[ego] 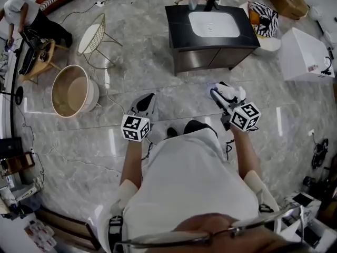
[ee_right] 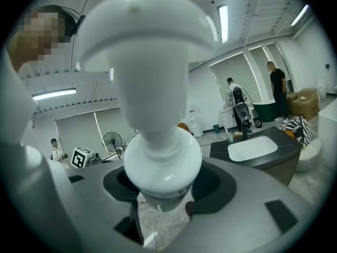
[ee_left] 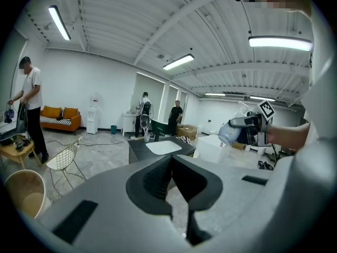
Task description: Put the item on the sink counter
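Nearest the lens in the head view, the wearer's glasses [ego: 174, 240] and white shirt [ego: 189, 178] are seen from above, both arms stretched forward over a marble floor [ego: 158, 67]. The left gripper [ego: 148, 100] is carried empty, and the right gripper [ego: 223, 93] is clamped on the white item [ego: 234, 92]. The sink counter [ego: 179, 28], dark with a white basin [ego: 213, 24] and a faucet [ego: 212, 1] at its back edge, stands well apart ahead. In the left gripper view, that tool's jaws are brought together with nothing between them. The counter lies beyond, and the item is glimpsed at the right in the other tool. In the right gripper view, the jaws are held wide around the item's round lower bulb, and the item fills the frame with the counter off to the right. The item's long axis runs up from the jaws through a narrow neck to a broad domed cap, so it is judged roughly upright, cap uppermost. A slip is judged the main risk, since the bulb is smooth and rounded, the cap looks top-heavy and the floor is hard. At the counter, a tip into the basin or a knock on the faucet could follow if the item is set too near either.
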Demonstrator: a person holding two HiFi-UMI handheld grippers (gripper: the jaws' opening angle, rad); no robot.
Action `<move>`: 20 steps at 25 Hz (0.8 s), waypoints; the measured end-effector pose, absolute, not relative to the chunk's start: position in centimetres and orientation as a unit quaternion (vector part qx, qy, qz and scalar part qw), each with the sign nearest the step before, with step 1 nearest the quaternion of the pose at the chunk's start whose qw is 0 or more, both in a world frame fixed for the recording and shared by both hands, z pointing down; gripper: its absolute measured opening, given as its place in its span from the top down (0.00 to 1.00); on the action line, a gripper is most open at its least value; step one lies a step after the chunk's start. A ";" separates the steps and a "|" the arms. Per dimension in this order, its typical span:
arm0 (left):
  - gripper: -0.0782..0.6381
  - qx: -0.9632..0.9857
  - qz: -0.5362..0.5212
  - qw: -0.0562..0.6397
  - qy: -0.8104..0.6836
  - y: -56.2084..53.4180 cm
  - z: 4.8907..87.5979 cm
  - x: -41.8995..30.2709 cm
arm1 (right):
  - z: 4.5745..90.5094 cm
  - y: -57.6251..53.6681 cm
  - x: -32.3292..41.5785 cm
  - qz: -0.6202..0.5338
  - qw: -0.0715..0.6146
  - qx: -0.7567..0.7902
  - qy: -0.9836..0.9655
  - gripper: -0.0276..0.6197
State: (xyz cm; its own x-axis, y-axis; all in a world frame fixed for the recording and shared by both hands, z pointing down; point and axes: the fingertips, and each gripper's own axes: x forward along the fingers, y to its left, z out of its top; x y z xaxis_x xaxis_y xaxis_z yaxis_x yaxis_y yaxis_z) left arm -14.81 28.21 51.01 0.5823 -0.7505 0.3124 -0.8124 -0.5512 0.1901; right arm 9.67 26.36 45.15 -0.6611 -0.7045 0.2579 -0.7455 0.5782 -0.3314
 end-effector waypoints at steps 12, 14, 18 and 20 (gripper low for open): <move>0.88 0.868 0.104 0.173 -0.454 25.4 52.3 -15.3 | 47.0 23.0 9.0 0.229 0.052 0.399 -0.886 0.57; 0.88 0.865 0.106 0.175 -0.458 24.3 52.5 -15.4 | 47.3 21.7 8.9 0.231 0.053 0.395 -0.887 0.57; 0.88 0.862 0.112 0.174 -0.463 21.7 52.1 -15.2 | 47.5 18.7 8.9 0.229 0.057 0.386 -0.892 0.57; 0.88 0.860 0.115 0.173 -0.467 20.1 51.9 -14.9 | 47.5 17.0 9.0 0.230 0.056 0.380 -0.894 0.57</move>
